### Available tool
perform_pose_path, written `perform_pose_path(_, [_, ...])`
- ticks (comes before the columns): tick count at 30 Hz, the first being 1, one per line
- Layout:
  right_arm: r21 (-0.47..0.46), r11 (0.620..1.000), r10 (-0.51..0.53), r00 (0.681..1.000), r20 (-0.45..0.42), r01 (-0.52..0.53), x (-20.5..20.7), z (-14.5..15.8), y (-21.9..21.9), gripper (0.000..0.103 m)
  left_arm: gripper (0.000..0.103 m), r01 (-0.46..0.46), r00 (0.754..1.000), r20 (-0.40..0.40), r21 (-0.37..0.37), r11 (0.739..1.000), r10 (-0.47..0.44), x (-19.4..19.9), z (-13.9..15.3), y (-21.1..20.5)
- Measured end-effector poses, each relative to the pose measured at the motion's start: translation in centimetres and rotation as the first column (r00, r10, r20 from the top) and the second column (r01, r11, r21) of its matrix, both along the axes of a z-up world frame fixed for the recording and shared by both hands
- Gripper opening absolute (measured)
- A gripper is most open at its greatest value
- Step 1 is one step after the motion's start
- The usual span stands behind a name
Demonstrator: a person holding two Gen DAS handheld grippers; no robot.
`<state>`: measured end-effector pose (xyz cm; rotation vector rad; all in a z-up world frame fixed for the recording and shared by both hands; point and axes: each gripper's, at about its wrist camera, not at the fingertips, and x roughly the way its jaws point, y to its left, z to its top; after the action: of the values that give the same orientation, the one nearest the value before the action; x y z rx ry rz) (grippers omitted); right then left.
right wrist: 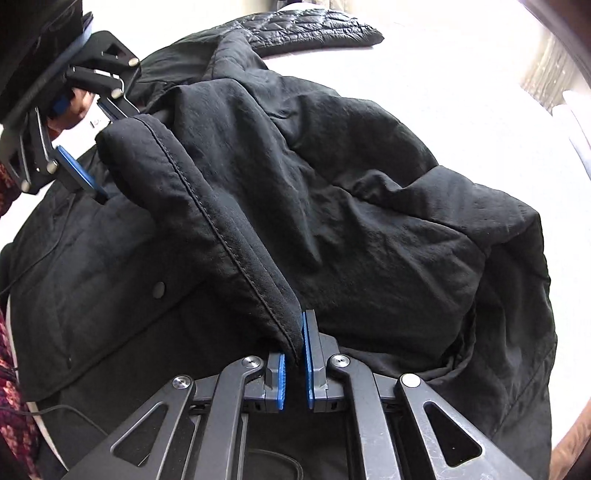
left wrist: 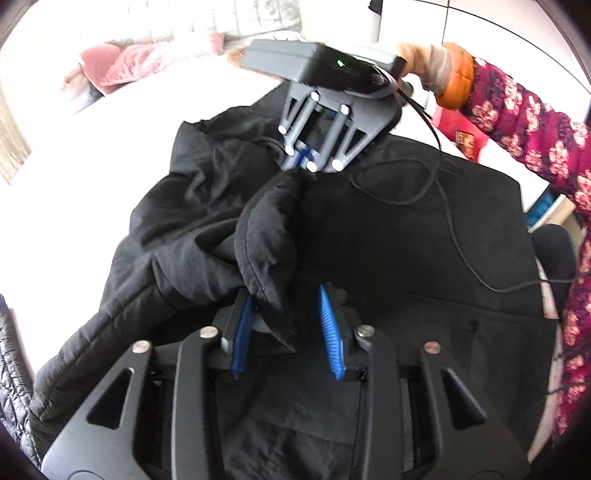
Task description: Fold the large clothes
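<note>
A black padded jacket lies spread on a white bed. One sleeve is lifted off it, and its stitched cuff is stretched between both grippers. My left gripper is open: its blue pads stand apart with the near end of the cuff hanging between them, against the left pad only. My right gripper is shut on the cuff's other end, with the thin fabric edge pinched between its blue pads.
Pink pillows lie at the head of the bed. A dark quilted garment rests beside the jacket. A black cable trails across the jacket. A floral sleeve reaches in, and a red box sits past the bed's edge.
</note>
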<state>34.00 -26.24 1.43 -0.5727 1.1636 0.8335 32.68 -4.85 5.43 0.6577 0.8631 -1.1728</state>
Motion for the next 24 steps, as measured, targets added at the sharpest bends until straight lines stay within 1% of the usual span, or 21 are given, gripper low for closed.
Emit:
perform_pose_path(4, [-0.025, 0.999, 0.027, 1.000, 0.002, -0.027, -0.3, 0.2, 0.6, 0.007, 0.037, 0.046, 0.999, -0.007, 0.074, 0.996, -0.046, -1.4, -0.9, 0.7])
perform_pose_path(5, [-0.033, 0.999, 0.031, 1.000, 0.003, -0.031, -0.4, 0.2, 0.9, 0.007, 0.037, 0.056, 0.998, 0.001, 0.088, 0.995, -0.057, -1.9, -0.9, 1.0])
perform_pose_path(6, [-0.035, 0.999, 0.033, 0.999, 0.003, -0.033, -0.6, 0.1, 1.7, 0.007, 0.037, 0.062, 0.998, 0.008, 0.086, 0.994, -0.063, -2.1, -0.6, 1.1])
perform_pose_path(8, [-0.042, 0.998, 0.040, 0.999, 0.007, -0.040, -0.7, 0.4, 2.1, 0.007, 0.037, 0.067, 0.998, 0.008, 0.048, 0.997, -0.067, -2.3, 0.3, 1.6])
perform_pose_path(10, [-0.053, 0.997, 0.048, 0.999, 0.005, -0.047, -1.0, 0.5, 2.9, 0.007, 0.038, 0.064, 0.998, 0.009, -0.018, 0.998, -0.064, -2.0, 1.5, 1.7])
perform_pose_path(11, [-0.058, 0.997, 0.050, 0.999, 0.001, -0.050, 0.5, 0.0, 3.6, 0.007, 0.040, 0.059, 0.998, 0.008, -0.051, 0.997, -0.059, -1.6, 2.0, 1.7])
perform_pose_path(12, [-0.061, 0.997, 0.051, 0.999, -0.006, -0.052, 1.1, -0.8, 3.7, 0.007, 0.040, 0.048, 0.999, 0.003, -0.078, 0.996, -0.048, -1.0, 2.4, 1.5])
perform_pose_path(13, [-0.066, 0.996, 0.054, 0.998, -0.010, -0.055, 1.2, -0.8, 3.9, 0.007, 0.041, 0.034, 0.999, 0.008, -0.089, 0.995, -0.034, -0.5, 2.5, 1.1])
perform_pose_path(15, [-0.071, 0.996, 0.059, 0.998, -0.021, -0.060, 1.5, -0.8, 4.4, 0.007, 0.043, 0.010, 1.000, 0.025, -0.087, 0.996, -0.007, 0.7, 2.2, 0.1])
perform_pose_path(16, [-0.064, 0.996, 0.060, 0.998, -0.031, -0.062, 1.6, -0.7, 4.7, 0.007, 0.045, 0.002, 1.000, 0.009, -0.078, 0.997, -0.002, 1.4, 1.6, -0.4])
perform_pose_path(17, [-0.051, 0.997, 0.058, 0.997, -0.042, -0.061, 1.9, -0.6, 4.9, 0.007, 0.045, -0.005, 1.000, -0.025, -0.056, 0.998, 0.003, 2.3, 0.7, -1.2])
perform_pose_path(18, [-0.022, 0.998, 0.053, 0.997, -0.060, -0.055, 2.3, -0.3, 4.8, 0.007, 0.045, -0.003, 0.998, -0.058, -0.022, 1.000, 0.001, 3.1, -0.5, -2.0])
perform_pose_path(20, [0.082, 0.996, 0.037, 0.994, -0.102, -0.028, 3.9, 0.7, 3.7, 0.007, 0.044, 0.010, 0.992, -0.130, 0.051, 0.999, -0.003, 4.0, -3.3, -3.0])
perform_pose_path(21, [0.157, 0.988, 0.025, 0.993, -0.115, -0.007, 4.6, 1.4, 3.4, 0.007, 0.041, 0.015, 0.986, -0.165, 0.081, 0.997, -0.001, 4.3, -4.6, -3.3])
perform_pose_path(22, [0.237, 0.971, 0.016, 0.991, -0.131, 0.015, 5.3, 2.1, 3.0, 0.007, 0.034, 0.014, 0.982, -0.191, 0.096, 0.995, 0.005, 4.6, -5.7, -3.4])
perform_pose_path(23, [0.307, 0.951, 0.008, 0.989, -0.145, 0.037, 6.1, 2.7, 2.8, 0.007, 0.032, 0.010, 0.976, -0.219, 0.083, 0.997, 0.008, 4.9, -6.4, -3.3])
perform_pose_path(24, [0.350, 0.935, -0.002, 0.987, -0.161, 0.059, 6.9, 2.9, 2.8, 0.007, 0.031, 0.003, 0.968, -0.250, 0.045, 0.999, 0.009, 5.2, -6.6, -3.0])
